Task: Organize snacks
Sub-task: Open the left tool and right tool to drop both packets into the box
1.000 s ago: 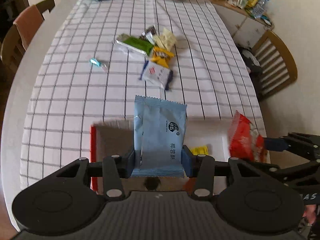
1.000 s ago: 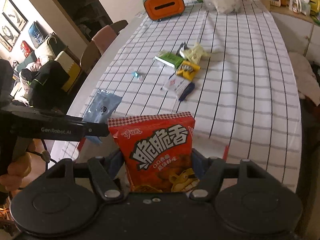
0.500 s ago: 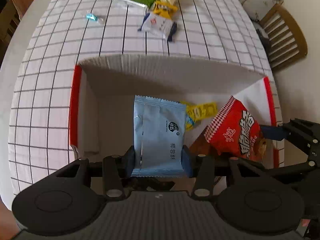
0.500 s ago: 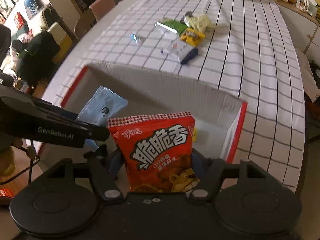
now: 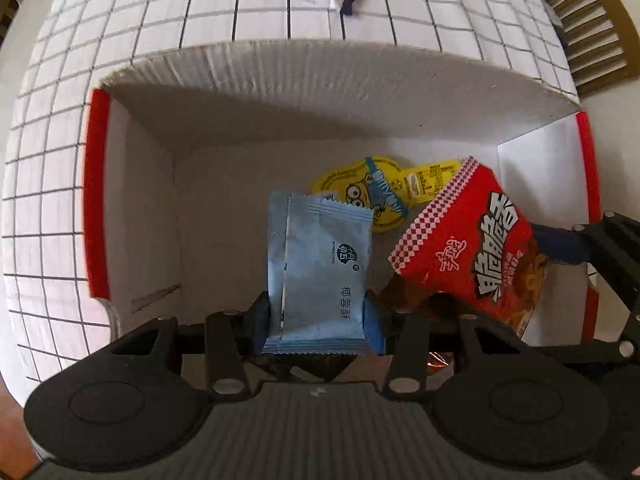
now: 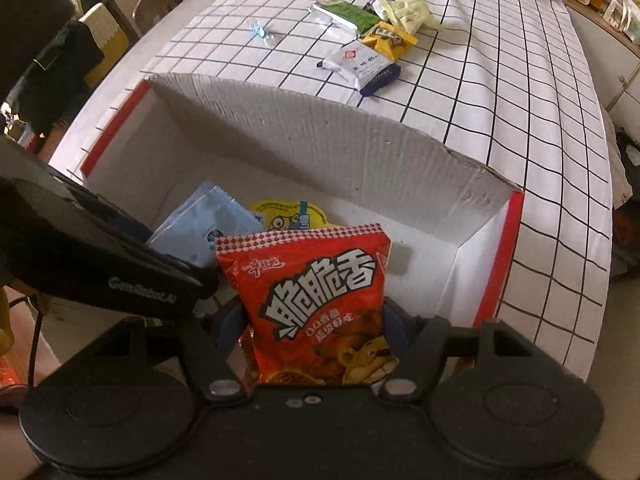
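Observation:
My left gripper (image 5: 318,320) is shut on a light blue snack packet (image 5: 320,272) and holds it inside the open white cardboard box (image 5: 280,80) with red side edges. My right gripper (image 6: 316,328) is shut on a red snack bag (image 6: 316,304) and holds it inside the same box (image 6: 320,128), to the right of the blue packet (image 6: 200,228). The red bag also shows in the left wrist view (image 5: 472,252). A yellow cartoon packet (image 5: 384,190) lies on the box floor between and beyond both held snacks; it also shows in the right wrist view (image 6: 288,216).
Beyond the box, on the checked tablecloth (image 6: 500,92), lie a white and blue packet (image 6: 360,66), a yellow packet (image 6: 390,40), a green packet (image 6: 344,14), a pale bag (image 6: 408,10) and a small blue candy (image 6: 258,32). Wooden chairs (image 5: 592,32) stand beside the table.
Both grippers have come down from above the table edge into the box with their snacks still held. The box walls now fill the views and the loose snacks sit farther off.

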